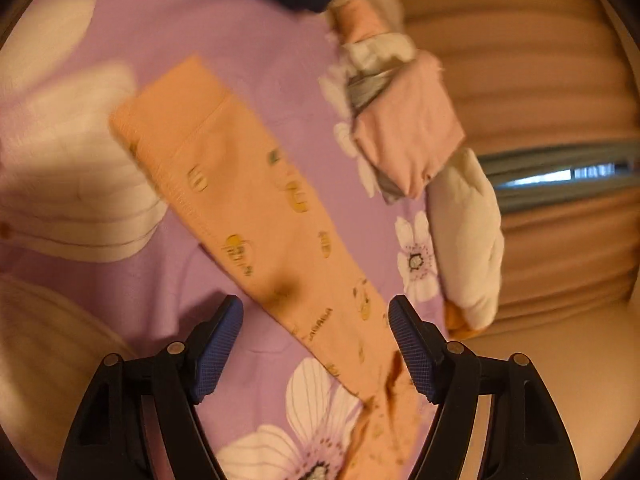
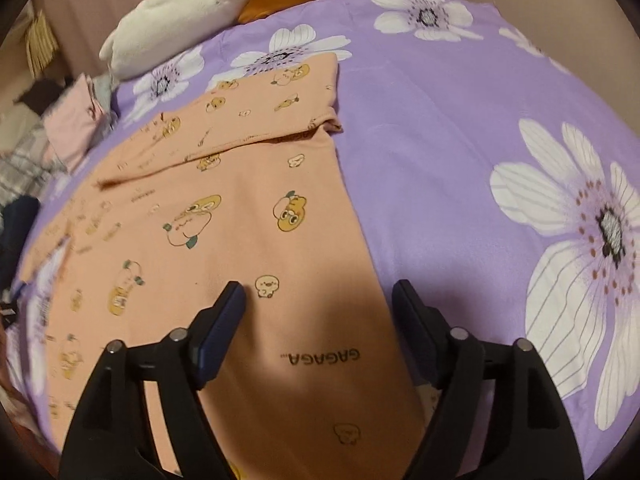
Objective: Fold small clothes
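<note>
- One peach garment (image 2: 224, 216), printed with small cartoon figures, lies spread flat on the purple flowered bedspread (image 2: 440, 128); we see it in both views.
- In the right wrist view, our right hand-held gripper (image 2: 320, 300) hovers over the garment's near edge, jaws spread wide, nothing between them. The printed word "GAGAGA" sits between the fingers, and the garment's right edge runs under the right finger.
- In the left wrist view, our left hand-held gripper (image 1: 316, 316) is likewise released, jaws apart, with a long narrow part of the garment (image 1: 256, 208) passing between its fingers. We cannot tell whether the fingers touch the cloth.
- That narrow part runs diagonally, from the lower right near the gripper up to the left, ending in a hemmed cuff.
- In the right view, the garment's body stretches away from the gripper, and one folded-over strip crosses it near the far end.
- One white plush toy (image 2: 180, 12) with orange parts lies at the bed's edge.
- One pile of folded pink and white clothes (image 1: 400, 132) rests beside it.
</note>
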The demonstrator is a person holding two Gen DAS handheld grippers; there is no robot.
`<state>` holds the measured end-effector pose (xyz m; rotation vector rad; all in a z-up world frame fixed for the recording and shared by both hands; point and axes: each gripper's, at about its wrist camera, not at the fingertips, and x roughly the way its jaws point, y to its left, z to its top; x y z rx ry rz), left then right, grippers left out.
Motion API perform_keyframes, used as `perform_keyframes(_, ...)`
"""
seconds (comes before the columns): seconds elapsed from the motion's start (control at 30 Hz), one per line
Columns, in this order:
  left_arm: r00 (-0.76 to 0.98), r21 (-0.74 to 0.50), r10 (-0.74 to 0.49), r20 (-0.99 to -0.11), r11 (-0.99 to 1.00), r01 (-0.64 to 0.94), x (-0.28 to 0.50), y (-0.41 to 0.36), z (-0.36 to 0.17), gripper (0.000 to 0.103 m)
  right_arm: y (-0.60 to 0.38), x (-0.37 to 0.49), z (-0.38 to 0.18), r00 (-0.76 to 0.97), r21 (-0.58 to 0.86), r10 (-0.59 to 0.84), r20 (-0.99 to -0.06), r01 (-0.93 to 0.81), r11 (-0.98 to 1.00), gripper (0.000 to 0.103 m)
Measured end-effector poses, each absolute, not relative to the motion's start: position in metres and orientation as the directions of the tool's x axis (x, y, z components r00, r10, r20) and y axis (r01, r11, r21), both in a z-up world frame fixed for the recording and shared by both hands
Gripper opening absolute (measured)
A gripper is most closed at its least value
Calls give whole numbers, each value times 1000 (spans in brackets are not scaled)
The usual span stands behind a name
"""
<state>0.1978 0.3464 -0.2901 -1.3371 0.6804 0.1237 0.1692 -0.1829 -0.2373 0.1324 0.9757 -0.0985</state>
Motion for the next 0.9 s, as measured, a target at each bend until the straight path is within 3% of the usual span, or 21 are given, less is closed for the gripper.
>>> perform_keyframes(0.17, 838, -883, -277, -470, 129, -452, 201, 352, -305, 70, -174, 174, -240, 558, -11, -81, -826, 128, 992, 90)
perform_keyframes(0.4, 818, -877, -315, -481, 192, -441, 227, 361, -305, 70, -173, 173, -240, 561, -12, -81, -824, 127, 992, 92)
perform_keyframes(0.47, 808, -854, -279, -520, 195, -482, 228, 364, -305, 45, -171, 173, -241, 563, -21, -87, -822, 123, 992, 93)
perform_keyframes(0.5, 783, -824, -261, -565, 232, -517, 230, 363, -305, 41, -170, 174, -241, 564, -25, -90, -821, 121, 992, 94)
perform_keyframes(0.57, 724, -745, -208, -658, 324, -583, 235, 358, -303, 19, -170, 175, -242, 567, -28, -91, -818, 119, 992, 95)
perform_keyframes(0.77, 640, -575, -38, -768, 483, -661, 245, 333, -283, 12, -170, 175, -241, 567, -25, -89, -819, 119, 993, 95)
perform_keyframes(0.9, 548, -365, 100, -831, 645, -672, 266, 301, -268, 12, -169, 175, -241, 566, -24, -87, -820, 117, 993, 95)
